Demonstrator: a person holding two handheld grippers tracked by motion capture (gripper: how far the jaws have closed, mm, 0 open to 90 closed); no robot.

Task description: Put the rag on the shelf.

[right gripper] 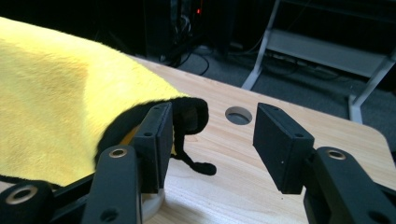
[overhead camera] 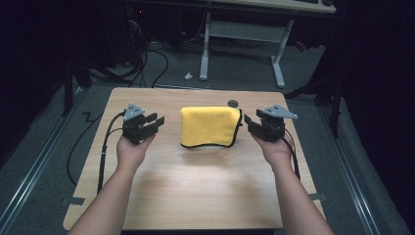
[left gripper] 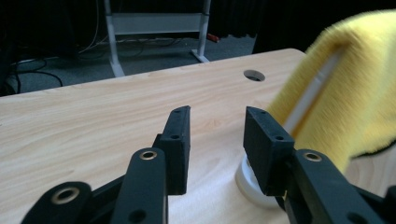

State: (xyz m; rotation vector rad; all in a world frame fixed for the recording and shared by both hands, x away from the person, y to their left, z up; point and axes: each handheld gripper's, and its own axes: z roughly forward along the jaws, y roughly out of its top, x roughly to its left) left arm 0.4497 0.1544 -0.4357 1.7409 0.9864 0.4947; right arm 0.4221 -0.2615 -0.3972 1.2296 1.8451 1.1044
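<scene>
A light wooden table (overhead camera: 195, 196) carries a white base (left gripper: 247, 186) draped with a yellow cloth (overhead camera: 209, 126).

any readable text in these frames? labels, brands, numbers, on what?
None: no readable text in any of the three views.
Yellow cloth: plain, black-edged, no tag or print visible.
Left gripper and right gripper: black parts and grey plates, no markings legible.
Wooden table: bare grain, no labels.
White base under the cloth: unmarked.
Background desk frame: too dark and small to show any writing.
</scene>
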